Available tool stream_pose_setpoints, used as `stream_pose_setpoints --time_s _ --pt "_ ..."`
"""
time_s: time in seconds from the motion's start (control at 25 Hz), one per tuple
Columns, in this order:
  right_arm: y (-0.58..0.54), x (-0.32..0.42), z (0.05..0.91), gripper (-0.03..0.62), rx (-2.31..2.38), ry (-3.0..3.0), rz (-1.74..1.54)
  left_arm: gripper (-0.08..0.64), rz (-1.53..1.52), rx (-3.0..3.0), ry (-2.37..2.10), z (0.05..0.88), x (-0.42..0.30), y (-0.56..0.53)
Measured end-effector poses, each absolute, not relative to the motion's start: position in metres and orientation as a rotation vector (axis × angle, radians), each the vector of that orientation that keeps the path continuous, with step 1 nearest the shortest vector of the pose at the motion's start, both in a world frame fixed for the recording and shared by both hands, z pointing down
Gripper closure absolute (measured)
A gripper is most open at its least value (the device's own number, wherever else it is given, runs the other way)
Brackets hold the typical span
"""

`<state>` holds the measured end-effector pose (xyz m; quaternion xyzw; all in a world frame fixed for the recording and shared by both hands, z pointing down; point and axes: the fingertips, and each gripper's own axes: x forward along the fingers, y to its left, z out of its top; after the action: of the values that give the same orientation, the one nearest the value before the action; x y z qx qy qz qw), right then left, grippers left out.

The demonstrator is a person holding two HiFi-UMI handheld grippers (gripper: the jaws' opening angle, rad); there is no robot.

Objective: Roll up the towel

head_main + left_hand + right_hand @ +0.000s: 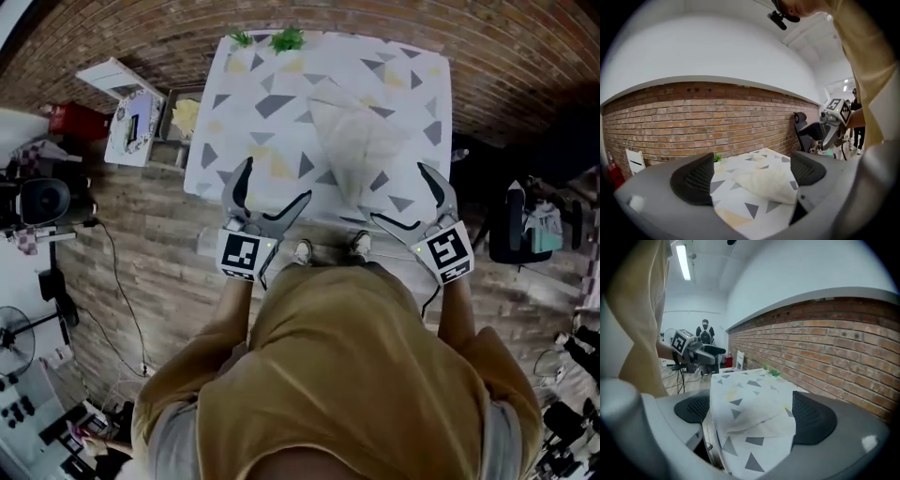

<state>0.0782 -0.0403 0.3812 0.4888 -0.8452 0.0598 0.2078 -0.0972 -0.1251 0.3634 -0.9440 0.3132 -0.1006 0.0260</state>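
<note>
Both tools are held at the near edge of the counter, on our side of it, not touching anything. The left tool has its jaws wide apart with nothing between them; in its own view the left tool just frames the counter top and the towel beyond. The right tool is also spread open and empty, and in the right gripper view the tool looks along the counter from its near right side. The towel is pale, off-white and loosely laid, not rolled. It sits on the right half of the counter, wide toward the middle and narrowing to the near edge, and that near end lies between the two tools, closer to the right one. From the left gripper view, the towel has a soft folded edge facing us. From the right, the towel lies close to the edge where the triangle-print cloth hangs down. Left of the towel we see only that cloth. Green sprigs sit at the far edge by the brick wall. A black chair stands well off to the right, and a white chair stands just beside the left edge.
</note>
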Motion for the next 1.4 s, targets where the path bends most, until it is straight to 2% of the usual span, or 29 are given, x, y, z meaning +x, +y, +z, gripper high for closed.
stream_pose_setpoints --time_s 0.24,0.48,0.6,0.76,1.0,1.2,1.4 --pt "-0.034 0.085 0.405 0.043 1.177 -2.441 0.218 0.006 -0.458 -2.838 1.055 0.376 -0.096 -0.108" --pt "-0.04 0.095 0.416 0.055 1.196 -2.433 0.226 0.109 -0.572 -2.854 0.883 0.41 -0.067 -0.09" --pt "-0.036 0.086 0.43 0.124 1.161 -2.366 0.185 0.154 -0.623 -2.853 0.748 0.432 -0.051 -0.085" --pt "-0.025 0.069 0.459 0.223 1.086 -2.277 0.159 0.298 -0.692 -2.867 0.657 0.457 -0.044 -0.074" --pt "-0.014 0.041 0.534 0.31 0.765 -1.952 -0.123 0.417 -0.839 -2.882 0.351 0.512 -0.032 -0.052" --pt "-0.021 0.025 0.569 0.371 0.562 -1.874 -0.251 0.419 -0.967 -2.766 0.151 0.553 -0.017 -0.044" --pt "-0.022 0.016 0.588 0.383 0.423 -1.834 -0.35 0.417 -1.001 -2.685 0.022 0.566 -0.006 -0.04"
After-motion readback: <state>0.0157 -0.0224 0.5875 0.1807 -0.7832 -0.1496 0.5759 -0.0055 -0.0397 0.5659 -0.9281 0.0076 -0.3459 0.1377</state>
